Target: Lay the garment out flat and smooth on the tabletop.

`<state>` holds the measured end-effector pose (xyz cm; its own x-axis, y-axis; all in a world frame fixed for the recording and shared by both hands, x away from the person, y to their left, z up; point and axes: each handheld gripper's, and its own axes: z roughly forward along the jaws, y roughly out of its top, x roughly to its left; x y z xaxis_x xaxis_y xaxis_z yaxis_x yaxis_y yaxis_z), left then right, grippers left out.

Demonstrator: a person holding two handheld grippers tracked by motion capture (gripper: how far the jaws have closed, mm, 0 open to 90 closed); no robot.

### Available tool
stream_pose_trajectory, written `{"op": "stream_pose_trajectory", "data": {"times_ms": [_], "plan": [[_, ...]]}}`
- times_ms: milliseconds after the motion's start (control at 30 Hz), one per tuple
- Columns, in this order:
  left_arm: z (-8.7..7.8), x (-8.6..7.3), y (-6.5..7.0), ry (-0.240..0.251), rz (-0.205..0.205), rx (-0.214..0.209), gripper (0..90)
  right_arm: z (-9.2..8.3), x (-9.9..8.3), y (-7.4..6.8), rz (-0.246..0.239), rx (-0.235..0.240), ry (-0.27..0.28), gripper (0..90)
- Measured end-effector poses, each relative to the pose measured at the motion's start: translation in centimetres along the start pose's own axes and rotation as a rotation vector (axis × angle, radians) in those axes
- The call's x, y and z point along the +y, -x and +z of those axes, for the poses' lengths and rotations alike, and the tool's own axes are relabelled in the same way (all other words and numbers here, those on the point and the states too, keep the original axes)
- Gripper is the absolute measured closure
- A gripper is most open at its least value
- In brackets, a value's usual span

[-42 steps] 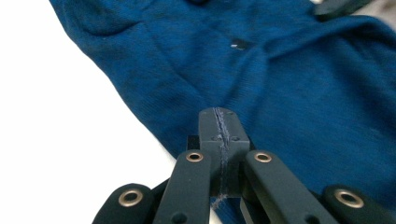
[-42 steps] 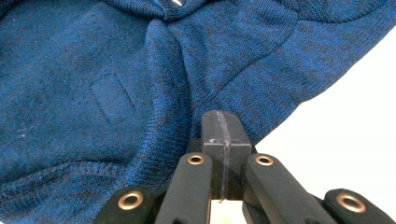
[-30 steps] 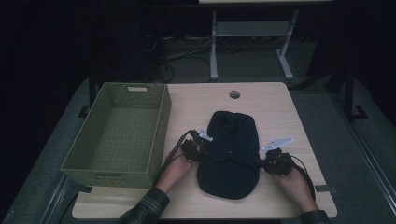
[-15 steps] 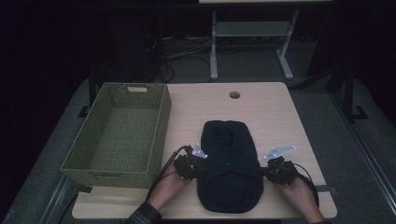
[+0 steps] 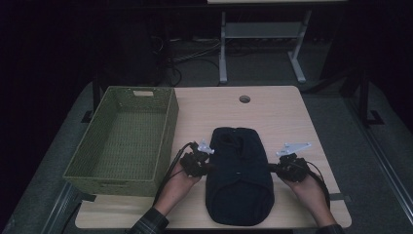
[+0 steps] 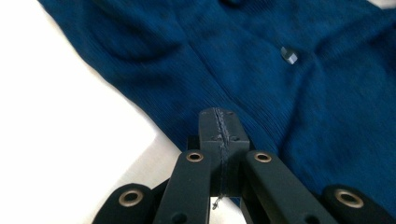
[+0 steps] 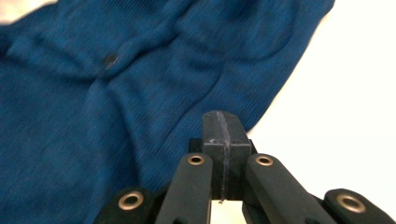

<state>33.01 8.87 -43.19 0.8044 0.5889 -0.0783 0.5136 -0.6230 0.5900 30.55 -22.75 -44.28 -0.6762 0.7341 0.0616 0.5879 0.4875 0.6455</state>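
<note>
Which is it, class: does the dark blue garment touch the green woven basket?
Apart. The high view shows a strip of bare tabletop between the dark blue garment and the green woven basket.

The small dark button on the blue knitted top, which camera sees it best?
The left gripper view: the small dark button sits sharp and close on the blue knitted top. The right gripper view shows it blurred. The high view gives just a tiny speck on the dark cloth.
</note>
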Motion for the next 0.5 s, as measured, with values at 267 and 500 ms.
{"op": "stream_pose_trajectory", "data": {"times_ms": [267,500], "plan": [[0.8,1.8,-2.0,0.017,-0.037,0.046,90.0,1.4,3.2,2.4,0.04,-0.024,0.058,90.0],[1.4,3.4,-4.4,0.068,-0.101,0.084,90.0,3.1,4.7,3.9,0.082,-0.021,0.093,90.0]]}}
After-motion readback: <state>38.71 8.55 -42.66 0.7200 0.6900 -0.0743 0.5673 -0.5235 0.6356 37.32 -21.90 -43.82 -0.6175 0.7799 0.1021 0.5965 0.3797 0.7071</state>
